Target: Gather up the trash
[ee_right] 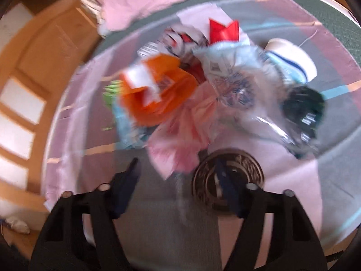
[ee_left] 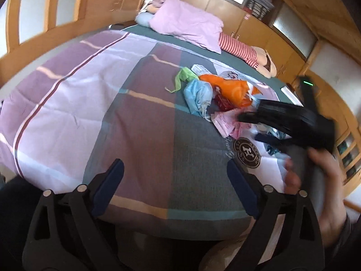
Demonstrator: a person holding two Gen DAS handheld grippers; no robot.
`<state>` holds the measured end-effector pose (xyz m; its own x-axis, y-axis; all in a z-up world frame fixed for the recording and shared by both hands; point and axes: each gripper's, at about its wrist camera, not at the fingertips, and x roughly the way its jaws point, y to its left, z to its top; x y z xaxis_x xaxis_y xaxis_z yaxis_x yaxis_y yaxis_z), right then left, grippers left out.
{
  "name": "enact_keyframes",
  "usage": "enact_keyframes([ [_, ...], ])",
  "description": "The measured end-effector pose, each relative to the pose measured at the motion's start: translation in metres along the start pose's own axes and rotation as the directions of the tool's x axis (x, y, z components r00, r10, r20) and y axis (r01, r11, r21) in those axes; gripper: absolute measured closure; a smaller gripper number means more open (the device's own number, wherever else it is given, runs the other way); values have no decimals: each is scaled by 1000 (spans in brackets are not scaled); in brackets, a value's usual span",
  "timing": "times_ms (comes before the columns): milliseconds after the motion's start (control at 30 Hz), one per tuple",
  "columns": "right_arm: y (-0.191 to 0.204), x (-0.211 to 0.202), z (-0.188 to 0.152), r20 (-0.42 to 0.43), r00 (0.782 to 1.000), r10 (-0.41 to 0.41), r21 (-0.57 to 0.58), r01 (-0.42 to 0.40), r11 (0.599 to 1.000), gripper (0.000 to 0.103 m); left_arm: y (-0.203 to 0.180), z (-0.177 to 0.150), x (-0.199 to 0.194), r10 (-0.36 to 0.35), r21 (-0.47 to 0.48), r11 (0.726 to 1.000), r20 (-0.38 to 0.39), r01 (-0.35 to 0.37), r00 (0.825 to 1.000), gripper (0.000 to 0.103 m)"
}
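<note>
Both released: left gripper (ee_left: 175, 169) above the bed's (ee_left: 67, 103) near edge, right gripper (ee_right: 178, 171) over the trash (ee_right: 180, 94).

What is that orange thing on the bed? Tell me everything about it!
The orange bag looks like thin, crinkly plastic, crumpled and lying loose on the bed cover. It has white patches and some pale printing. It sits in the middle of the trash pile, touching a light blue bag, with a dark red wrapper at its edge and a pink bag just in front. Neither gripper touches it.
</note>
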<state>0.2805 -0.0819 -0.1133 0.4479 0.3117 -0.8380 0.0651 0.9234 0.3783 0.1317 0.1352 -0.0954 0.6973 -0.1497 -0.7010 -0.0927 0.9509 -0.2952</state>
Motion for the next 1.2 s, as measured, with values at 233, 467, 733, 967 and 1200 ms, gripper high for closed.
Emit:
enact_keyframes([
  [233, 6, 8, 0, -58, 998, 3, -107, -9, 994, 86, 18, 2, 11, -11, -131, 991, -46, 5, 999, 10],
  [467, 33, -29, -56, -208, 977, -48, -378, -35, 925, 87, 41, -1, 2, -5, -278, 961, -2, 4, 1000, 8],
  [733, 37, -43, -60, -203, 979, 14, -408, -98, 908, 70, 44, -1, 2, 12, -297, 955, -6, -14, 1000, 6],
  [967, 52, -19, -35, -223, 929, 296, -187, -339, 922, 59, 49, -3, 2, 25, -317, 948, -5, -26, 1000, 6],
  [1200, 48, -40, -19, -179, 898, 403, -92, -423, 902, 48, 45, -1, 4, 42, -285, 958, -15, -44, 999, 5],
])
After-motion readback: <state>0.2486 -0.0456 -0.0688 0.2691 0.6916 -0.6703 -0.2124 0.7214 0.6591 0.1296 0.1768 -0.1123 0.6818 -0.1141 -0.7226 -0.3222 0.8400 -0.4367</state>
